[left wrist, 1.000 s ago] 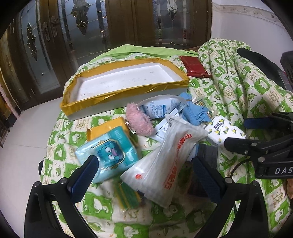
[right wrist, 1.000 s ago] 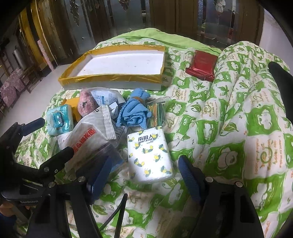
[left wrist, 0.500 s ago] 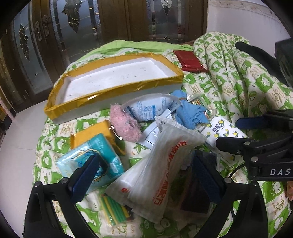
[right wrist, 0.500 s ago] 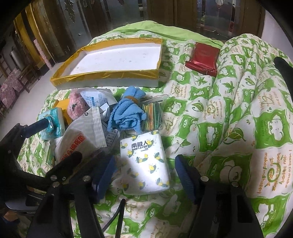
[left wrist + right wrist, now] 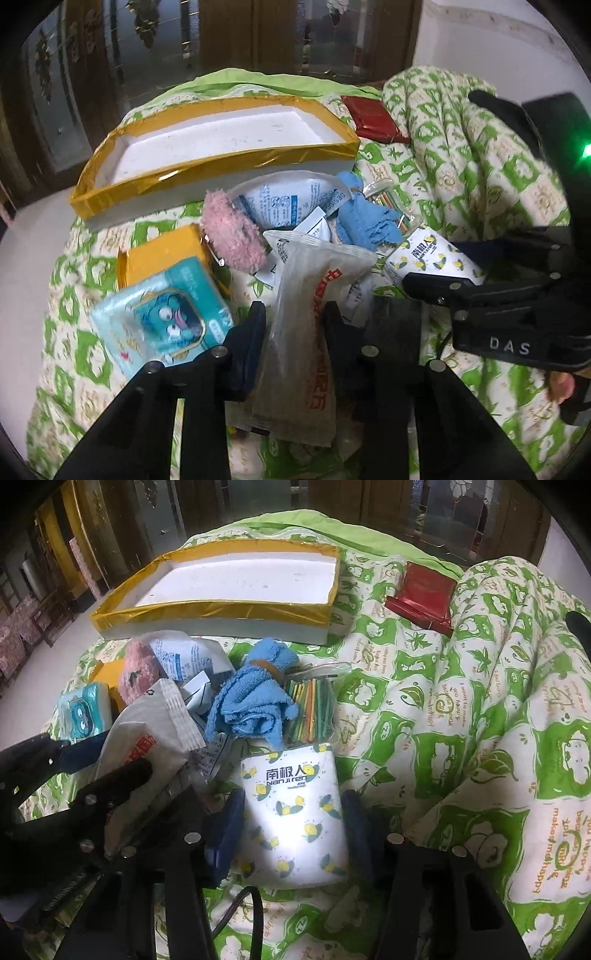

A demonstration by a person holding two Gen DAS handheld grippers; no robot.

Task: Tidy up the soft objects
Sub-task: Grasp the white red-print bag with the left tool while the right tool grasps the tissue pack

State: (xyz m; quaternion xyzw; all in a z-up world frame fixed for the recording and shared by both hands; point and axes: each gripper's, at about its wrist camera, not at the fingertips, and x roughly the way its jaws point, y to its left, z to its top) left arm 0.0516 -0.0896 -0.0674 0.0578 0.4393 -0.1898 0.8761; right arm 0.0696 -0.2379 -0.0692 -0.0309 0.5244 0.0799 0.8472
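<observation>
Translucent plastic fills the left gripper point(image 5: 293, 314): its two blue-padded fingers press the sides of one long clear bag with red lettering point(image 5: 306, 325), so the jaws are clamped on it. Just left of those jaws lies one teal wipes pack point(image 5: 162, 314) with a cartoon face, overlapping one yellow box point(image 5: 162, 254) beyond it. Ahead of the jaws sit one pink fluffy pad point(image 5: 232, 236), one white printed pouch point(image 5: 280, 203) and one blue cloth point(image 5: 364, 221).

On the other side, the right gripper point(image 5: 291, 823) has its two fingers set against both flanks of one white tissue pack point(image 5: 295, 812) printed with lemons; the pads touch it on each side, so it is gripped. Directly ahead of these jaws lies one clear packet of coloured sticks point(image 5: 314, 709), partly under the blue cloth. Farther ahead and to the left stands one white foam tray with a gold-taped rim point(image 5: 221, 609), nothing inside it. Ahead to the right, well apart from the pile, rests one red foil packet point(image 5: 421, 590). Everything lies on one green-and-white patterned quilt point(image 5: 461, 720).
</observation>
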